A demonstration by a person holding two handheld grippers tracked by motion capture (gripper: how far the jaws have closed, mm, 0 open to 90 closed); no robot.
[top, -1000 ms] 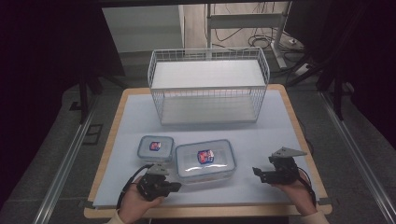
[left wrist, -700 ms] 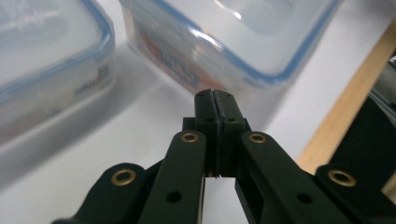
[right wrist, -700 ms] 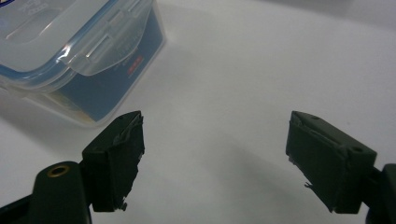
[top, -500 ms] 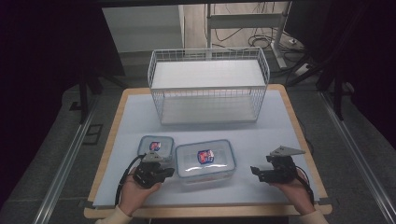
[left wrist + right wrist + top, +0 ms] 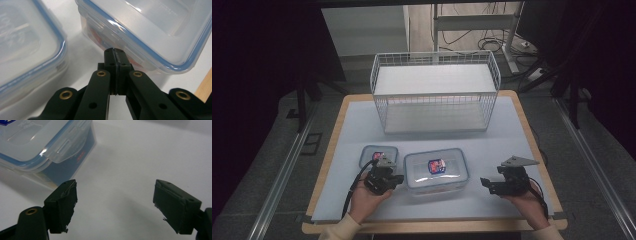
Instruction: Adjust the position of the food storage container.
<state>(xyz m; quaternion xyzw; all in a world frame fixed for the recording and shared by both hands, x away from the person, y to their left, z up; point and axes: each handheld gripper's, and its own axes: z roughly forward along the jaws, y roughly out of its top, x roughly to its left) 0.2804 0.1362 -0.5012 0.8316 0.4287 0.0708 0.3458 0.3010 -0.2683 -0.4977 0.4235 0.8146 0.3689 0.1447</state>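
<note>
Large container (image 5: 435,171) near-centre on mat, small container (image 5: 378,156) just left, basket (image 5: 435,95) far; left gripper (image 5: 115,53) pinched closed, empty, nosing its left wall, right gripper (image 5: 113,205) wide open, empty, probably flanking for two-sided lift.

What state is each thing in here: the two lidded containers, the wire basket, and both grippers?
Large container: lid on, on the table.
Small container: lid on, on the table.
Wire basket: upright, empty.
Left gripper: fingers shut, holding nothing.
Right gripper: fingers open, holding nothing.
</note>
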